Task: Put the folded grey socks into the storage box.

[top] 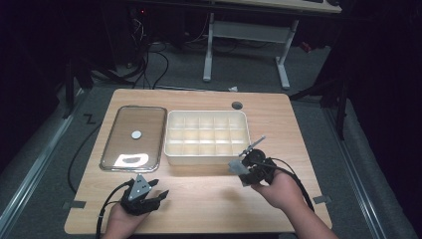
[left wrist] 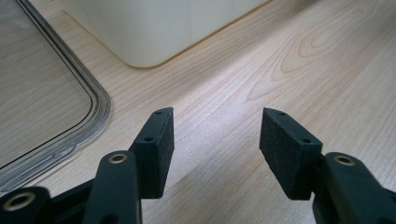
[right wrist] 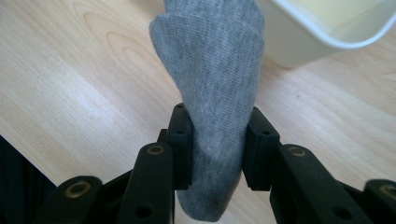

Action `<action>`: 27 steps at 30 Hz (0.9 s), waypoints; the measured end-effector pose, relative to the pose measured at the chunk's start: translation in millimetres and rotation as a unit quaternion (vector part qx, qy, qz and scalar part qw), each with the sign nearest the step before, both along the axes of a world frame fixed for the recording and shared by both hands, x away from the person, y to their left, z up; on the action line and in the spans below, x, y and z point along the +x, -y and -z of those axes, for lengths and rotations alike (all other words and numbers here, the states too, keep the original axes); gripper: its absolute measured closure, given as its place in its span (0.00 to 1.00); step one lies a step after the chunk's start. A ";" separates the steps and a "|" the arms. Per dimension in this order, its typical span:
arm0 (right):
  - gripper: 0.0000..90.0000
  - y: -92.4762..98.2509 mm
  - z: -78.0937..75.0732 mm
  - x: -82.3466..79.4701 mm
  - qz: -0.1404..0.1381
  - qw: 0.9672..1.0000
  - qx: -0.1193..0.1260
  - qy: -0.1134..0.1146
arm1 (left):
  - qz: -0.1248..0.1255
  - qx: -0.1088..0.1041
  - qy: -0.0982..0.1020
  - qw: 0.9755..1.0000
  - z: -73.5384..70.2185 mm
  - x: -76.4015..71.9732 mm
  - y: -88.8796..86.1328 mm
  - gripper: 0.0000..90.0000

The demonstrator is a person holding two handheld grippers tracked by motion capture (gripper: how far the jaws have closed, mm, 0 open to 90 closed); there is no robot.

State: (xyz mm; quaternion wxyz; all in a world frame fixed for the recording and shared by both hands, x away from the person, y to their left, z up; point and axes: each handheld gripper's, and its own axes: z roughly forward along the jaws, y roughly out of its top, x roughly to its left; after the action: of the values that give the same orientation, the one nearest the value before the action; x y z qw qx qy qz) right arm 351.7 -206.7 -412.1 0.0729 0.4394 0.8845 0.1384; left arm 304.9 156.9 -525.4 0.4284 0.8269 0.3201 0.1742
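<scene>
While the right claw [right wrist: 217, 140] grips it: grey sock [right wrist: 212, 93] pinched mid-length, centre of the right gripper view.
Sock axis: lengthwise along the jaws, far end toward the cream divided tray [top: 206, 133].
Left claw [left wrist: 217, 140]: wide, nothing between, lower left of the high view, beside the clear lid [top: 133, 138].
Open room: bare table [top: 199, 199] between claws.

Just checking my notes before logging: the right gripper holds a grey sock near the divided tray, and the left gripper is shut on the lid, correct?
Not quite: the left gripper is open with nothing between its jaws, beside the lid, as the left gripper view shows. The right gripper does hold the sock near the tray.
</scene>
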 end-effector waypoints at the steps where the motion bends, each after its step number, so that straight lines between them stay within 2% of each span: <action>1: 0.77 0.7 -3.4 3.4 -0.004 1.000 -0.003 0.002 | 0.002 0.002 0.000 1.000 -0.1 0.3 0.2 0.50; 2: 0.77 1.0 -10.3 9.5 -0.003 1.000 -0.009 0.005 | 0.003 0.004 0.001 1.000 0.1 1.3 1.3 0.50; 4: 0.77 1.4 -13.2 13.6 -0.004 1.000 -0.008 0.005 | 0.003 0.003 -0.001 1.000 0.3 1.3 1.9 0.50; 5: 0.77 1.9 -18.6 22.5 0.000 1.000 -0.009 0.003 | 0.003 0.003 -0.001 1.000 1.1 0.7 2.8 0.50; 6: 0.77 1.9 -18.6 22.5 0.000 1.000 -0.009 0.003 | 0.003 0.003 -0.001 1.000 1.1 0.7 2.8 0.50; 7: 0.77 2.2 -23.0 32.1 0.004 1.000 -0.013 -0.002 | 0.003 0.004 -0.001 1.000 0.9 0.2 2.3 0.50; 8: 0.77 2.2 -23.0 32.1 0.004 1.000 -0.013 -0.002 | 0.003 0.004 -0.001 1.000 0.9 0.2 2.3 0.50; 9: 0.77 1.5 -26.3 41.5 0.008 1.000 -0.019 -0.004 | 0.002 0.003 0.000 1.000 0.0 0.3 0.9 0.50; 10: 0.77 1.5 -26.3 41.5 0.008 1.000 -0.019 -0.004 | 0.002 0.003 0.000 1.000 0.0 0.3 0.9 0.50; 12: 0.77 -0.3 -29.6 54.6 0.011 1.000 -0.022 -0.008 | 0.001 0.002 -0.001 1.000 0.2 0.5 0.3 0.50; 15: 0.77 -1.8 -29.6 63.2 0.010 0.999 -0.029 -0.016 | 0.001 0.001 -0.001 1.000 0.4 0.0 -0.8 0.50; 18: 0.77 -7.5 -25.8 79.9 0.009 0.998 -0.052 -0.032 | 0.003 0.000 -0.001 1.000 -0.1 -0.4 -1.4 0.50; 21: 0.77 -9.8 -25.1 86.9 0.011 0.998 -0.056 -0.034 | 0.005 0.001 -0.001 1.000 -0.1 -0.3 -1.5 0.50; 24: 0.77 -13.1 -19.6 103.3 0.014 0.996 -0.070 -0.045 | 0.008 0.002 0.000 1.000 -0.1 -0.8 -1.4 0.50; 27: 0.77 -13.9 -16.6 108.5 0.018 0.996 -0.076 -0.052 | 0.009 0.002 0.000 1.000 0.1 -1.2 -1.3 0.50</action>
State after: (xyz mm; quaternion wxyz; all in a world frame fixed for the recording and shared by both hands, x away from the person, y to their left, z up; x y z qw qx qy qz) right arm 460.2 -192.8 -395.5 0.0627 0.4553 0.8869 0.0465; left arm 303.8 158.2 -525.5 0.4282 0.8305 0.3125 0.1710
